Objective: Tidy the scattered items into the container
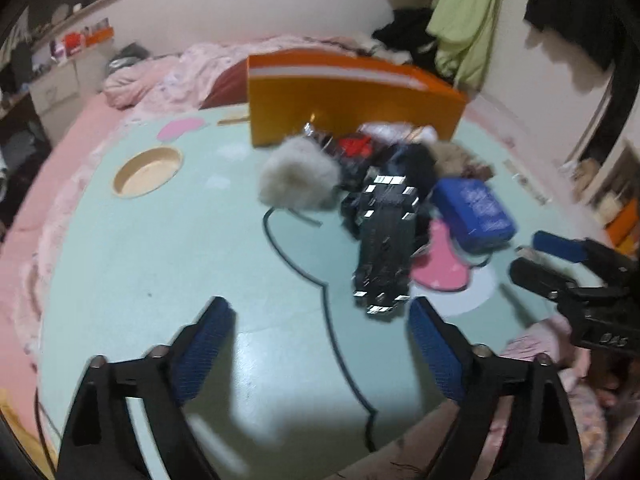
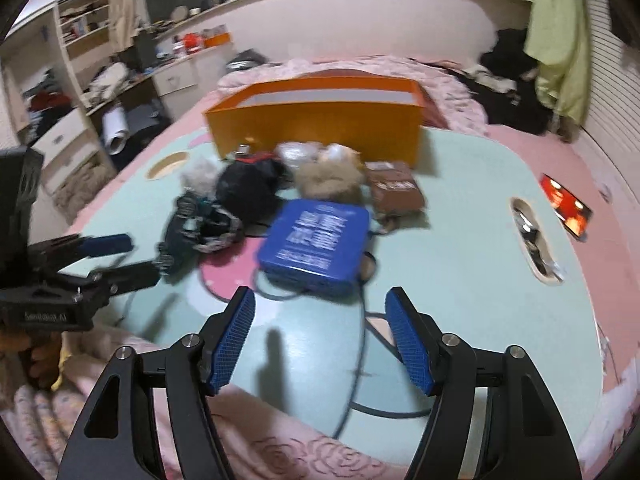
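Observation:
An orange box (image 1: 352, 100) stands at the back of a mint-green table (image 1: 168, 264); it also shows in the right wrist view (image 2: 320, 124). A pile of items lies in front of it: a white fluffy thing (image 1: 298, 176), a long black object with white tabs (image 1: 386, 236), a blue pack (image 1: 474, 210) (image 2: 316, 242), a black fluffy thing (image 2: 248, 188), a tan fluffy thing (image 2: 328, 182) and a brown box (image 2: 394, 188). My left gripper (image 1: 320, 316) is open and empty, just short of the black object. My right gripper (image 2: 320, 308) is open and empty, just short of the blue pack.
The table lies on a pink bed (image 2: 532, 148). It has a round cup hole (image 1: 147, 172) at the left and an oval slot (image 2: 534, 240) at the right. A lit phone (image 2: 566, 204) lies at the right edge. A dark cable (image 1: 308, 272) runs across the table.

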### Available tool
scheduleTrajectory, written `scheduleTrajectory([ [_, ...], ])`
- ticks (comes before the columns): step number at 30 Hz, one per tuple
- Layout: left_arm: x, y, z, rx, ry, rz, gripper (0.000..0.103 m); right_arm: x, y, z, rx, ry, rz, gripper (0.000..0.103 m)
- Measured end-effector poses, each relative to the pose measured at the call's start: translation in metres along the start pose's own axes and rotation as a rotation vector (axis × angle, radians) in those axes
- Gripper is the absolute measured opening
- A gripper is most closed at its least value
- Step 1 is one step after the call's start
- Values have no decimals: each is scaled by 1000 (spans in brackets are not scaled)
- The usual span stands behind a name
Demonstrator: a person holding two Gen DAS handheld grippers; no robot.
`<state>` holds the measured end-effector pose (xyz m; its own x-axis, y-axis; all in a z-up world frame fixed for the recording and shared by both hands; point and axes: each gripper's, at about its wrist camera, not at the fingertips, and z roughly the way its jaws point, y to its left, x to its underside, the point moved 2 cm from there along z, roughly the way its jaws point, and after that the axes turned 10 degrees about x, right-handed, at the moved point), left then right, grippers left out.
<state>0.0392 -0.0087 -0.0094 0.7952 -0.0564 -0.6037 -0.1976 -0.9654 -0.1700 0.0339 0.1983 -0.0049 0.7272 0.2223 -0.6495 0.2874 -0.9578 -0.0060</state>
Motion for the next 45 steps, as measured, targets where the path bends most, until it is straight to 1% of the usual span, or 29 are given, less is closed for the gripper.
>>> scheduleTrajectory([
  [1, 2, -3, 3, -19, -7, 30, 103, 2, -2, 5, -7, 22, 14, 77],
  [3, 3, -4, 7, -2, -22, 50, 103, 3, -2, 7, 8, 15, 14, 84],
  [4, 2, -3, 8, 0, -33, 53, 103, 3, -2, 9, 28, 18, 4, 85],
  [5, 2, -2, 10, 0, -39, 53, 103, 4, 0, 13, 80, 27, -25, 92],
  [6, 2, -1, 11, 0, -45, 53, 103, 4, 3, 17, 126, 42, -55, 103],
  [8, 2, 1, 12, 1, -56, 54, 103, 2, 3, 19, 113, 43, -65, 103],
  [14, 2, 0, 11, -4, -51, 57, 103, 2, -5, 21, 103, 25, -69, 103],
  [20, -6, -3, 12, -10, -50, 64, 103, -2, -4, 27, 108, 11, -63, 103],
  [24, -10, -10, 18, 2, -69, 90, 103, -4, -2, 28, 111, -5, -59, 103],
  [27, -12, -13, 22, 58, -93, 138, 103, -5, -3, 29, 112, -13, -53, 103],
  [45, -14, -17, 21, 64, -95, 142, 103, -5, -2, 29, 113, -17, -54, 103],
])
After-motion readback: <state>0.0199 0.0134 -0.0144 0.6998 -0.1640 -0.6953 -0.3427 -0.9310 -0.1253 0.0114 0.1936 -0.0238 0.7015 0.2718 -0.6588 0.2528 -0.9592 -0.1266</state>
